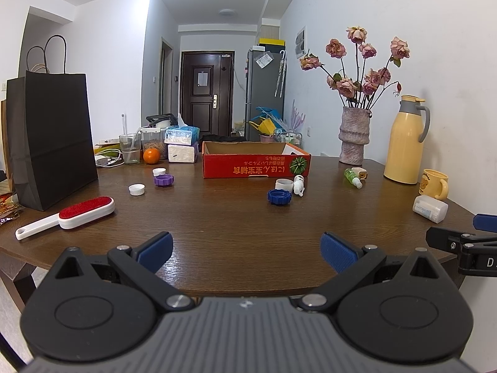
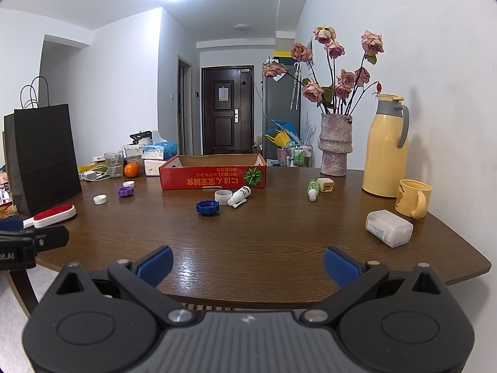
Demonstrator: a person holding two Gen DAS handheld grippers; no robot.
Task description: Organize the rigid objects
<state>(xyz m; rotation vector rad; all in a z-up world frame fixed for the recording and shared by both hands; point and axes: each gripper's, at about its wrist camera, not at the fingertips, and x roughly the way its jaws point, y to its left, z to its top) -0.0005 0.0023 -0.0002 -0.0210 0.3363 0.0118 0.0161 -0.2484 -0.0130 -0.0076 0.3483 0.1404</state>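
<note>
An open red cardboard box [image 1: 256,164] [image 2: 212,177] stands mid-table. In front of it lie a blue lid [image 1: 279,197] [image 2: 207,207], a white ring cap [image 1: 284,184] [image 2: 223,195] and a small white bottle [image 1: 298,185] [image 2: 239,196]. To the left are a purple lid [image 1: 163,180] [image 2: 125,191], two white caps [image 1: 137,189] [image 1: 159,171] and a red lint brush [image 1: 66,216] [image 2: 51,215]. A green spray bottle [image 1: 353,177] [image 2: 312,189] and a clear swab box [image 1: 430,207] [image 2: 389,228] lie right. My left gripper [image 1: 247,250] and right gripper [image 2: 248,265] hover open and empty over the near edge.
A black paper bag [image 1: 51,143] stands at the left. A vase of dried roses [image 2: 335,147], a yellow thermos [image 2: 385,149] and a yellow mug [image 2: 413,198] line the right wall. Tissue packs [image 1: 182,143], a glass [image 1: 129,148] and an orange [image 1: 151,156] sit at the back left.
</note>
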